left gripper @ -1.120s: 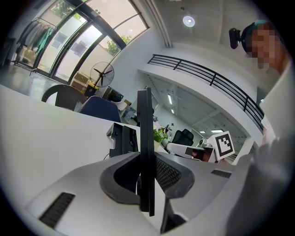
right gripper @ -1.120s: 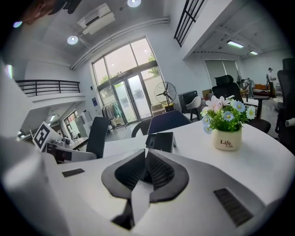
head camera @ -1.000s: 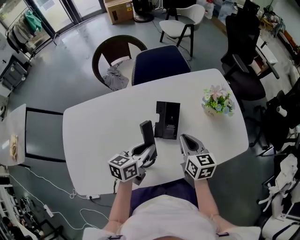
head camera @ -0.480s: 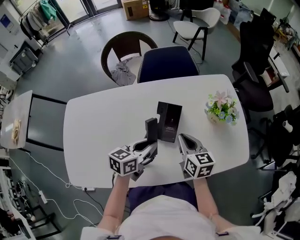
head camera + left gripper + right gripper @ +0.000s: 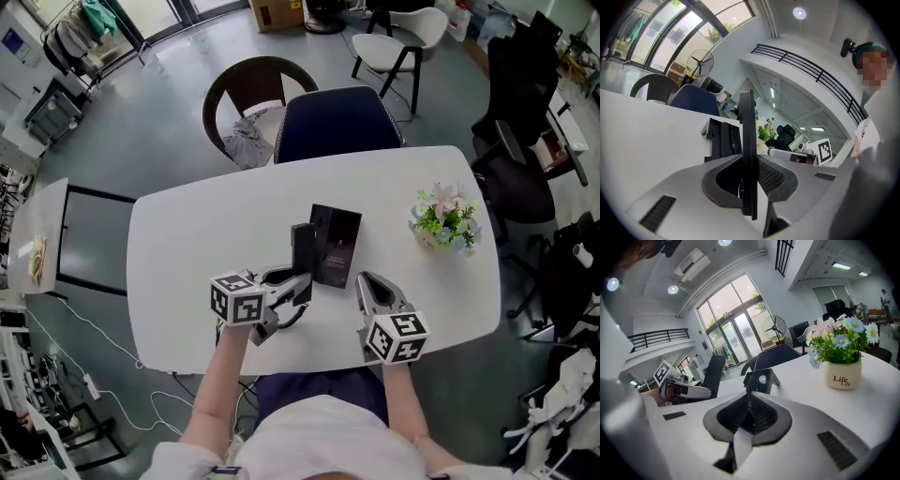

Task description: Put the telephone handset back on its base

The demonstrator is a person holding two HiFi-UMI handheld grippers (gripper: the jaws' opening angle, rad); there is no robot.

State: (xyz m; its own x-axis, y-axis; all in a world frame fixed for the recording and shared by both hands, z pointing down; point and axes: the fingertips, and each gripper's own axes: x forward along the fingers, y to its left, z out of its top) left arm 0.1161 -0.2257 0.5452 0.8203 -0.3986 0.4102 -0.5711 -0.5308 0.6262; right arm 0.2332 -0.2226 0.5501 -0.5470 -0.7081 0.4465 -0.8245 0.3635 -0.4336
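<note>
A slim black telephone handset stands between the jaws of my left gripper, which is shut on its lower end; in the left gripper view the handset rises edge-on from the pads. The black base lies on the white table just right of the handset, almost touching it; the left gripper view has the base just behind the handset. My right gripper rests near the table's front edge, jaws closed together with nothing between them, pointing at the base.
A white pot of flowers stands at the table's right side, also large in the right gripper view as the pot. A blue chair is tucked in at the far edge, a brown chair behind it.
My left gripper has carried the handset to the right and up, from apart from the base to right beside its left edge. The right gripper has hardly shifted.
</note>
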